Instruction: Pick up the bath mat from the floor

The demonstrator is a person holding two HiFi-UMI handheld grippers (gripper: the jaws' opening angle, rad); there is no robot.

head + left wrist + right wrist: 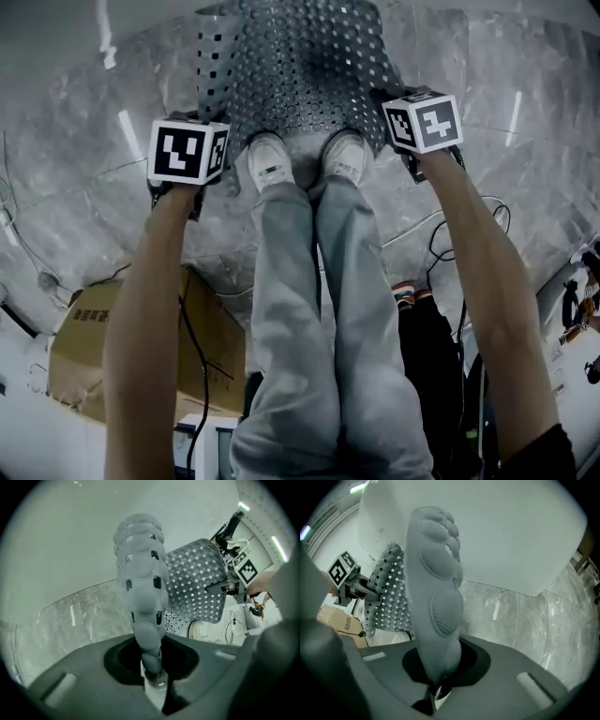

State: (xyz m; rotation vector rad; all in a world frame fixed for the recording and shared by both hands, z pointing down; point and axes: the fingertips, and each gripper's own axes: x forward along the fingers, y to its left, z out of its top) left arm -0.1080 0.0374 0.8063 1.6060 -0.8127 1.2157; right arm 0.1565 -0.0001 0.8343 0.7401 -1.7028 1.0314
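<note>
**Bath mat**: raised from the floor and hanging between the two grippers, just beyond the person's shoes. Cannot confirm the far edge is clear of the floor.

**Left gripper**: jaws pressed together, pinching the mat's left corner.

**Right gripper**: jaws likewise closed on the right corner.

**Risk:** both holds appear to sit at the very edge. The limp, perforated sheet could slip from one pinch and swing down, or snag on the shoes.
</note>
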